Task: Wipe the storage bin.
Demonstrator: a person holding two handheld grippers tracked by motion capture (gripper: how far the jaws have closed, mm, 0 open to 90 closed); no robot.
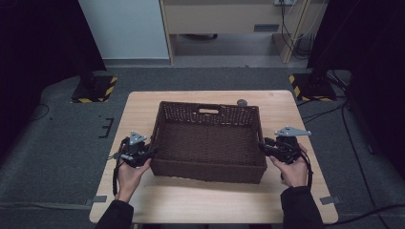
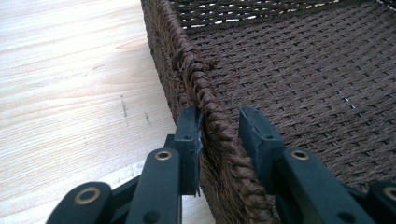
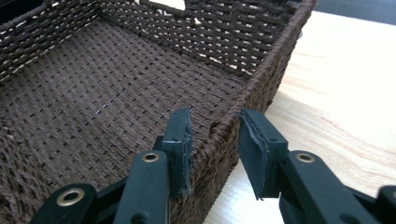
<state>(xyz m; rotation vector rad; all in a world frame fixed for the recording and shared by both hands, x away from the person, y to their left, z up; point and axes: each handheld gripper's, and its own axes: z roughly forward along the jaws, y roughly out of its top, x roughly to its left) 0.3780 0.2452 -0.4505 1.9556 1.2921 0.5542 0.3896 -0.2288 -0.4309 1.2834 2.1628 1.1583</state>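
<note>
A dark brown woven basket [image 1: 205, 171] with nothing inside sits in the middle of the wooden table [image 1: 138, 112]. At the basket's left wall is my left gripper [image 1: 154, 151]. In the left gripper view, this gripper [image 2: 219, 130] is open and its jaws straddle the braided rim [image 2: 194, 79], the outer jaw touching it and the inner jaw just apart. My right gripper [image 1: 261, 147] is at the right wall. In the right gripper view, it [image 3: 215, 128] is open astride the wall [image 3: 266, 79], with a gap on each side.
A small round grey object [image 1: 242, 102] lies on the table just behind the basket. Two stands with yellow-and-black striped bases [image 1: 95, 88] [image 1: 313, 86] rise from the floor beyond the far corners. Bare tabletop runs along the near edge [image 1: 210, 200].
</note>
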